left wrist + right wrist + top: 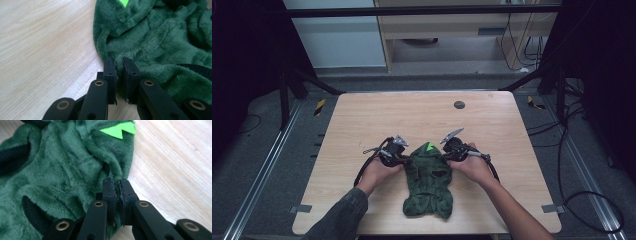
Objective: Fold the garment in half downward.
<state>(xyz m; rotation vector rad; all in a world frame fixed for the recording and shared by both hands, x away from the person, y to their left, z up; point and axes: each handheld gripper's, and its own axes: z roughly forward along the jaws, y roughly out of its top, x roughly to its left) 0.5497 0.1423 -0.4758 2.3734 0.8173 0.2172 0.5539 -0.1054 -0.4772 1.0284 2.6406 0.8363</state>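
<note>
A person sits at a pale wooden counter with a small green garment lying near its front edge, between the two hands; the left gripper meets the garment's left side and the right gripper meets its right side, both at the upper part near the hood. In the left gripper view the jaws stand nearly closed with a fold of the green edge between them, so this gripper appears clenched on the fabric; in the right gripper view the jaws are pressed almost together on the edge of the plush, grasping it as well. Judging from this, the garment is pinched at both sides but remains rumpled and bunched on the counter; spreading, smoothing or folding appears still to come, so the work looks to be at an early stage. The garment is a thick, fuzzy fleece with a short soft pile, deep forest green, creased into loose ridges; a bright lime-green zigzag patch of flat, felt-like cloth sits at the hood; dark ribbed cuffs trim the openings. The counter has a smooth, light wood grain; a small dark round disc sits toward its far edge, well apart from the garment.
</note>
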